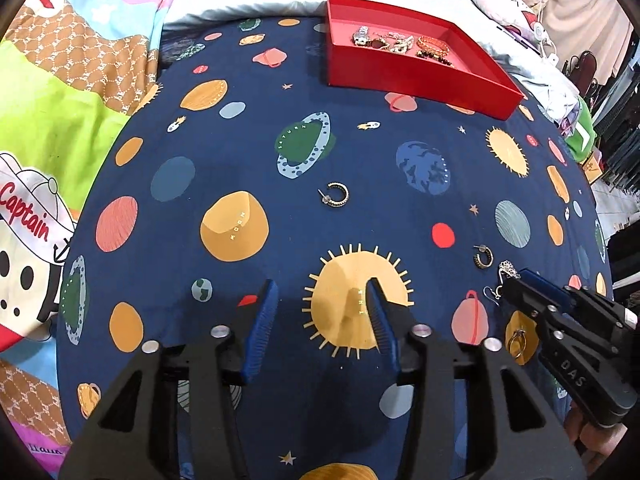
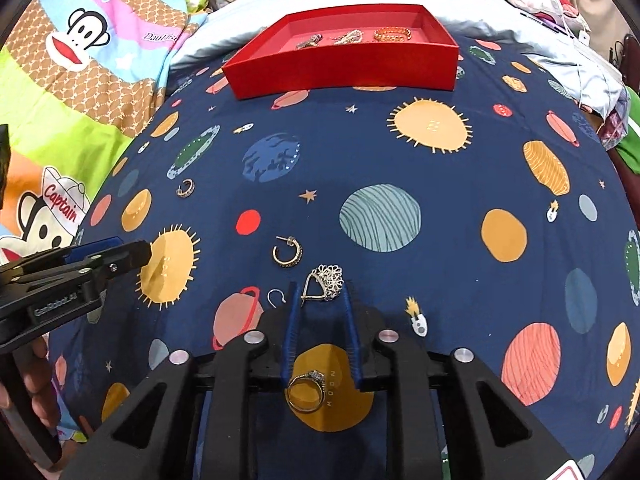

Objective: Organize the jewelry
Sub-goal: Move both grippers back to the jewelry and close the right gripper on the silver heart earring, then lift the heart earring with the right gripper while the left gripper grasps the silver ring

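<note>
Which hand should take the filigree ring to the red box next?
Right. The right gripper already brackets the filigree ring between its blue fingers. The left gripper stands open over bare sheet, nearer the hoop earring.

A navy bedsheet (image 2: 460, 200) printed with orange suns, coral and teal planets, stars and rockets carries a bright red tray (image 2: 344, 70). Beside it lies a quilt (image 1: 60, 92) in lime, brown lattice and pink bands with cartoon monkeys. Black claws wear blue pads (image 1: 262, 332).
</note>
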### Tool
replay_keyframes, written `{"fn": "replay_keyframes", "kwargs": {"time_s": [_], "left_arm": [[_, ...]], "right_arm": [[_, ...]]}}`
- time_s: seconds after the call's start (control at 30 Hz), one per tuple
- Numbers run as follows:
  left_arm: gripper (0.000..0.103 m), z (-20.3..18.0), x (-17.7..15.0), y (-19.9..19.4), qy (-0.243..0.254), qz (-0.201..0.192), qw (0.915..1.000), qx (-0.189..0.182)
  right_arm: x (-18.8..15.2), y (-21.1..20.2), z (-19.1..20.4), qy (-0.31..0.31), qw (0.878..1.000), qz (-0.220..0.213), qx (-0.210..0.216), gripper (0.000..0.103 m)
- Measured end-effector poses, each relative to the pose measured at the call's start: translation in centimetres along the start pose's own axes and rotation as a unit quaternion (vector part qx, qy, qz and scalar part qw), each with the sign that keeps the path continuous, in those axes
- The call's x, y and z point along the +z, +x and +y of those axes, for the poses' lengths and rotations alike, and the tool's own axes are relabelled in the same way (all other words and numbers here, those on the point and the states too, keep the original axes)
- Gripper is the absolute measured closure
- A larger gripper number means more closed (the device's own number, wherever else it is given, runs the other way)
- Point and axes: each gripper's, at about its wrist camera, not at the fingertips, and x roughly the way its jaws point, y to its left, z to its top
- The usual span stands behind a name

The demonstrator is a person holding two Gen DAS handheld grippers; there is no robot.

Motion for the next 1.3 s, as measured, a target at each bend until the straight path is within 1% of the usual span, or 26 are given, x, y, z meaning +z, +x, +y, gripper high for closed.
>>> {"fn": "replay_keyframes", "kwargs": {"time_s": [0.23,0.37,0.47,0.5,0.63,0.8,0.83,0.93,0.97,1.0,1.07,1.17,1.23,1.27,1.3], "left_arm": [[0.058,-0.2,-0.4,-0.4,0.001,-0.001,1.0000,-0.001],[0.058,-0.2,-0.6,-0.4,-0.001,-0.001,1.0000,0.000],[0.058,-0.2,-0.7,-0.4,-0.002,0.000,1.0000,-0.001],[0.058,-0.2,-0.7,-0.5,-0.001,0.000,1.0000,-0.001],[0.058,-0.3,-0.6,-0.4,-0.001,0.001,1.0000,-0.004],[0.058,-0.5,-0.7,-0.2,0.000,0.004,1.0000,-0.005],[0.058,-0.5,-0.7,-0.2,0.000,0.004,1.0000,-0.006],[0.056,-0.4,-0.7,-0.1,-0.001,0.005,1.0000,-0.006],[0.056,-0.4,-0.7,-0.1,-0.002,0.006,1.0000,-0.006],[0.055,-0.4,-0.7,0.0,-0.002,0.006,1.0000,-0.006],[0.054,-0.4,-0.7,0.0,-0.002,0.006,1.0000,-0.005],[0.053,-0.2,-0.7,0.0,-0.005,0.005,1.0000,-0.004],[0.053,0.0,-0.6,0.0,-0.008,0.005,1.0000,-0.002],[0.053,0.2,-0.6,0.1,-0.010,0.005,0.9999,-0.002],[0.053,0.3,-0.6,0.1,-0.012,0.005,0.9999,-0.001]], "right_arm": [[0.0,0.1,-0.2,0.004,1.000,-0.003,0.004,0.088],[0.2,0.1,-0.3,0.008,1.000,-0.007,0.006,0.092],[0.2,-0.1,-0.5,0.009,1.000,-0.011,0.005,0.097],[0.2,-0.3,-0.6,0.011,1.000,-0.013,0.004,0.102],[0.0,-0.5,-1.1,0.017,1.000,-0.011,0.001,0.103],[-0.6,-0.4,-1.5,0.023,1.000,0.001,0.014,0.103],[-0.7,-0.5,-1.5,0.024,1.000,0.000,0.014,0.102],[-0.5,-1.0,-1.2,0.025,1.000,-0.008,0.014,0.087],[-0.4,-1.1,-1.1,0.026,1.000,-0.011,0.014,0.077],[-0.2,-1.1,-0.9,0.024,1.000,-0.013,0.014,0.072],[0.2,-0.7,-0.6,0.019,1.000,-0.011,0.012,0.071],[0.5,0.3,-0.4,0.016,1.000,-0.006,0.008,0.070],[0.6,0.4,-0.2,0.009,1.000,-0.010,0.002,0.071],[0.6,0.5,0.0,0.004,1.000,-0.010,-0.002,0.072],[0.6,0.5,0.1,-0.002,1.000,-0.011,-0.010,0.077]]}}
